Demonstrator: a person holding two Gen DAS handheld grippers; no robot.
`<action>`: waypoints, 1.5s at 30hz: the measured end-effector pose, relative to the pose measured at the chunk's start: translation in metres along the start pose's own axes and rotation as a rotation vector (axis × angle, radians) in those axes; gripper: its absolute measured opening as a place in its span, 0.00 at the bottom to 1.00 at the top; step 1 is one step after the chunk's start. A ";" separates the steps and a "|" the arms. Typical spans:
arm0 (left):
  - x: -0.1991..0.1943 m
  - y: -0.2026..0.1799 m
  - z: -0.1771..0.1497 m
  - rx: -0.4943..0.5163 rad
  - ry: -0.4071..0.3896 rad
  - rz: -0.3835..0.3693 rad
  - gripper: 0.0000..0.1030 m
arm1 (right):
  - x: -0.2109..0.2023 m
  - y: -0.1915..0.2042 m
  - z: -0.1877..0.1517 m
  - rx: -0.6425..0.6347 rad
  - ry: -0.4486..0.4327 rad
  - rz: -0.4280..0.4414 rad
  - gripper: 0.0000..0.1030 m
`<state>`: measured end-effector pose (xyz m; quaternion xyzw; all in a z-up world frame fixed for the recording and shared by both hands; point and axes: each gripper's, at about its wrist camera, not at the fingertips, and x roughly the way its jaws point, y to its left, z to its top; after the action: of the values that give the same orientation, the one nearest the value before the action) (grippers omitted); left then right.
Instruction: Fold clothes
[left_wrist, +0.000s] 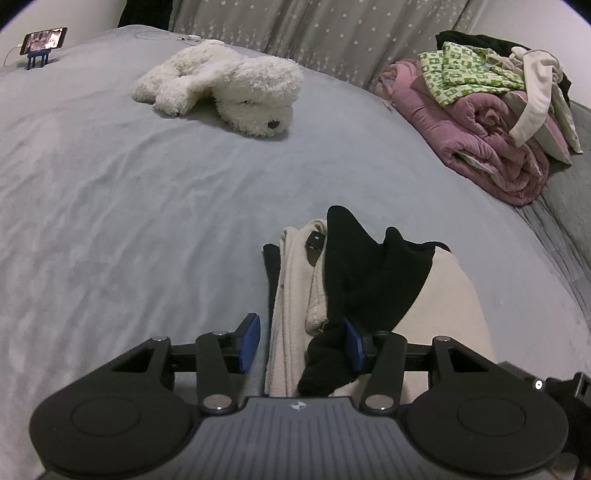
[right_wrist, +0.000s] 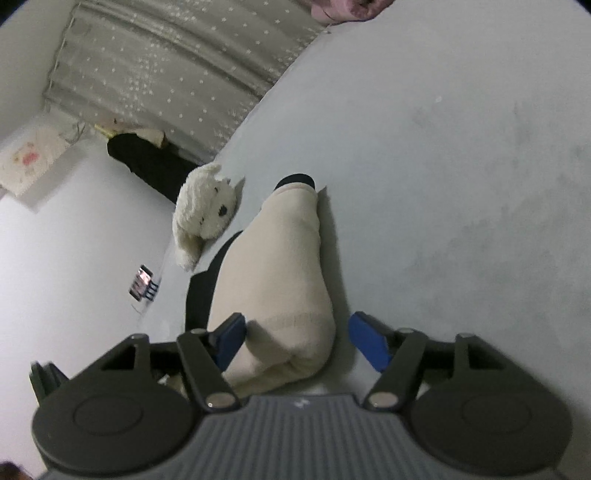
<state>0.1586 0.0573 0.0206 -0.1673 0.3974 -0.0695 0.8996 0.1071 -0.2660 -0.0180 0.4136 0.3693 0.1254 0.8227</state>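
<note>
**Cream-and-black garment between both my grippers**

While my left gripper (left_wrist: 303, 343) points down at the grey bed (left_wrist: 129, 221), its wrist view shows the cream-and-black garment (left_wrist: 295, 295) bunched between the blue pads, which stand apart; black cloth lies against the right-hand pad while the other is clear of the fabric, so nothing is clamped. Only this view shows the pile of clothes (left_wrist: 491, 110) on a pink quilt far right. It also shows the white plush dog (left_wrist: 225, 88) whole, and the phone on a stand (left_wrist: 40, 44) at the far left corner.

From my right wrist, rolled sideways, the same garment shows its smooth cream side, lying on the bed between my right gripper (right_wrist: 306, 339) pads. These jaws are spread wide; the left-hand pad touches the cloth, and the other is apart from it. The starred curtain (right_wrist: 166, 74) fills more of this view.
</note>
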 end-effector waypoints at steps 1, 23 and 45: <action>0.000 0.000 0.000 -0.002 0.001 -0.001 0.48 | 0.003 0.001 0.000 -0.002 -0.002 0.003 0.70; 0.002 0.022 0.007 -0.188 0.064 -0.161 0.28 | 0.016 0.045 -0.010 -0.145 -0.077 -0.124 0.39; -0.023 -0.067 -0.051 -0.062 0.206 -0.351 0.28 | -0.106 0.003 -0.007 -0.407 -0.040 -0.328 0.63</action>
<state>0.1054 -0.0115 0.0283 -0.2536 0.4540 -0.2296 0.8227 0.0285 -0.3141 0.0352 0.1767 0.3823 0.0538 0.9054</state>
